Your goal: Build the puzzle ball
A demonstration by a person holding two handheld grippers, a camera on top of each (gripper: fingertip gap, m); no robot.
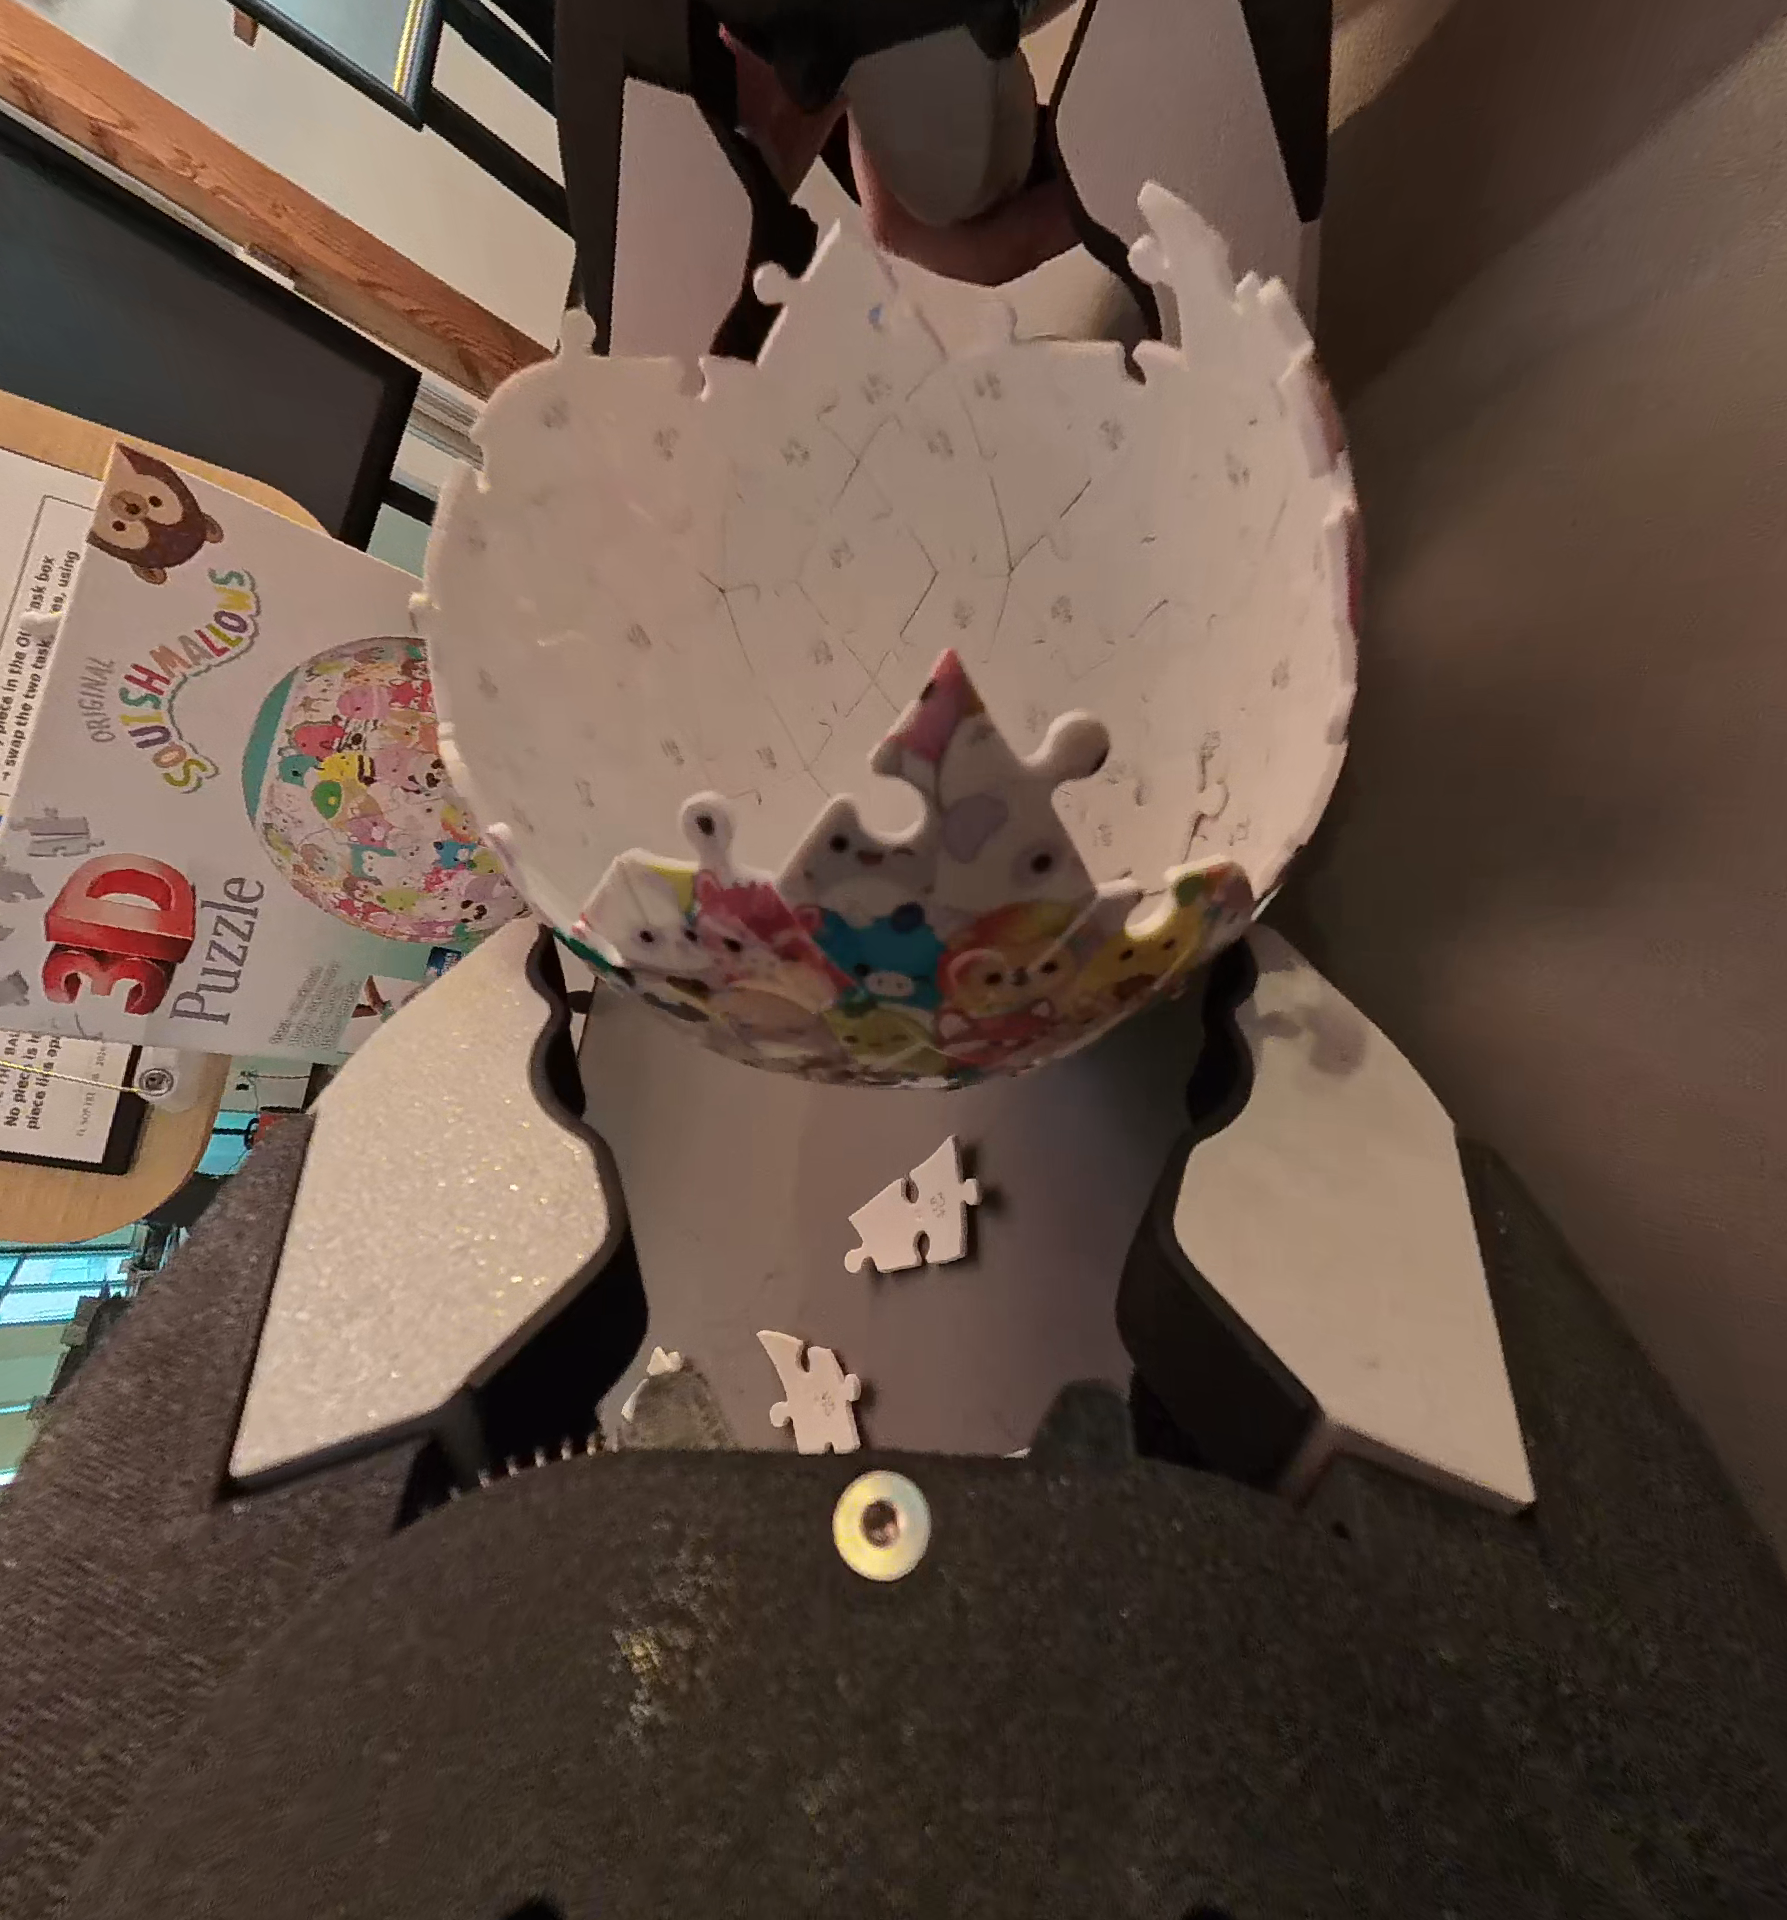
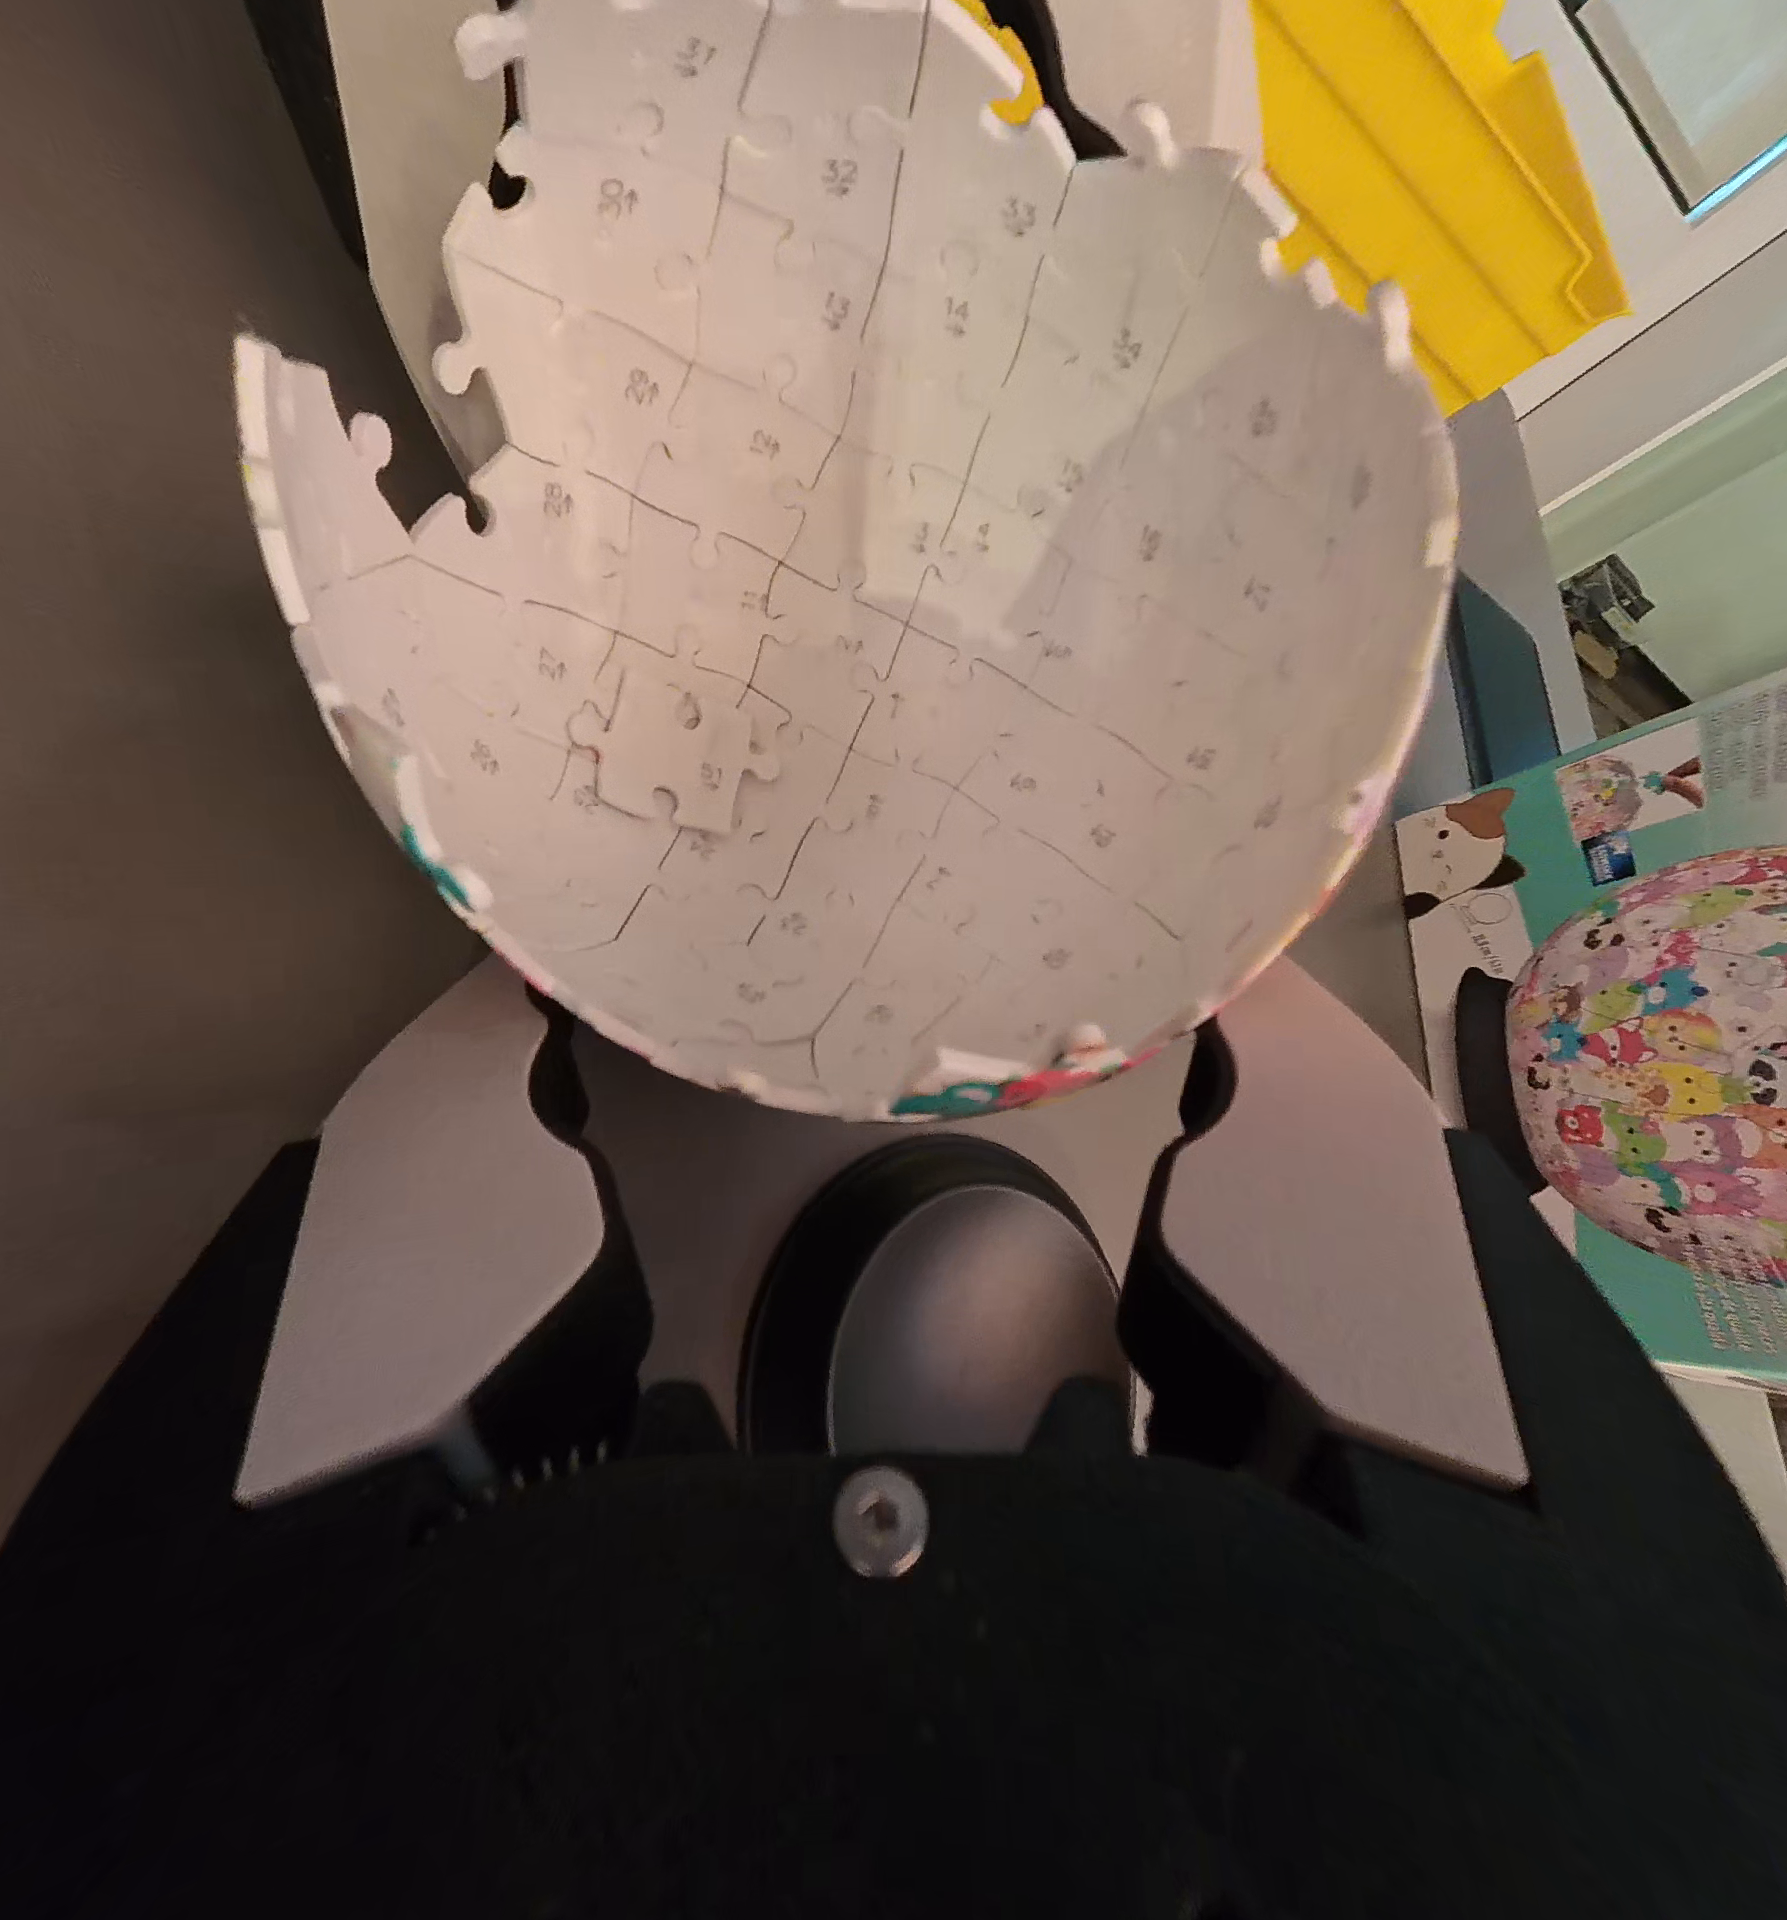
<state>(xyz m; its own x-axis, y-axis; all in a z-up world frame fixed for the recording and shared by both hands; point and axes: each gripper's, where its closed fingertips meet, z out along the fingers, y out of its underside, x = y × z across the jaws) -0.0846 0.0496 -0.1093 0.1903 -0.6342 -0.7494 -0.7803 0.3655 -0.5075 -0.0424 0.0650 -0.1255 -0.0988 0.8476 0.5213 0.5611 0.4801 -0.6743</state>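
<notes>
The half-built puzzle ball [image 1: 868,520] is an open bowl, white inside and with a colourful cartoon print outside. It is held above the grey table between both grippers, which face each other. My left gripper [image 1: 894,997] has its fingers against the bowl's near printed side. My right gripper [image 2: 878,1049] clasps the opposite side of the bowl [image 2: 972,623]; its white fingers [image 1: 671,208] show behind the bowl in the left wrist view. A loose white piece [image 2: 702,769] lies inside the bowl. Two loose white pieces [image 1: 915,1205] [image 1: 816,1392] lie on the table below.
The puzzle box [image 1: 193,790] stands to the left in the left wrist view and to the right in the right wrist view [image 2: 1647,1039]. A yellow bin [image 2: 1419,187] is beyond the ball. A dark round dome [image 2: 951,1299] sits between my right fingers. The tips of one gripper are about 7 cm away from the tips of the other. To reach the dark round dome [image 2: 951,1299] in a straight line is about 6 cm for my right fingers, about 12 cm for my left.
</notes>
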